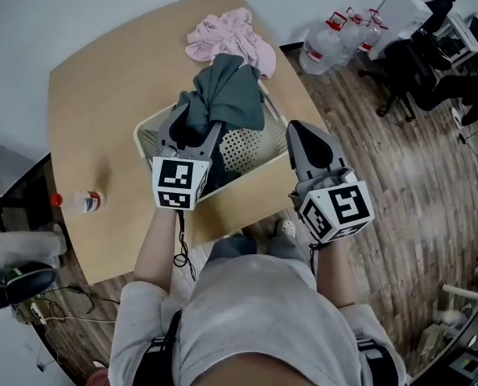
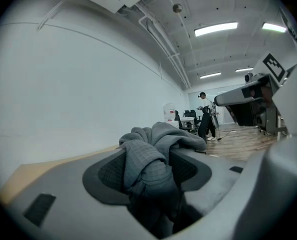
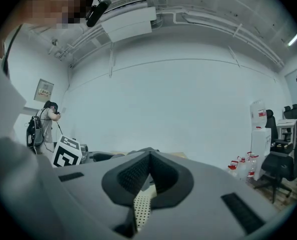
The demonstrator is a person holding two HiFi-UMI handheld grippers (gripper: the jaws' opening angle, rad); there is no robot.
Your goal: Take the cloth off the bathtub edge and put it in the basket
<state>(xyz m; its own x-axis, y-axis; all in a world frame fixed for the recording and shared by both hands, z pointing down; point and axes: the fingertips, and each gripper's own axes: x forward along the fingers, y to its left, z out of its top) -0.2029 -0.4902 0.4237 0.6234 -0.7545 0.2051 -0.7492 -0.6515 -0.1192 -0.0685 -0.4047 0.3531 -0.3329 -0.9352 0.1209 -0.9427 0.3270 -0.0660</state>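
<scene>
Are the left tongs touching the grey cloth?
Touching. The left gripper view shows the grey cloth bunched up and pinched between the left tongs.

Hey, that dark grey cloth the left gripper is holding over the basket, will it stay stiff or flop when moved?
Probably floppy: the dark grey waffle-textured cloth bunches in folds between the jaws of the left gripper and sags over the white perforated basket. Likely light: one pinch carries it. Its rough weave should resist slipping.

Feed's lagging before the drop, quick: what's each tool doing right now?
Left tool: closed on the grey cloth.
Right tool: closed, nothing in it.
</scene>
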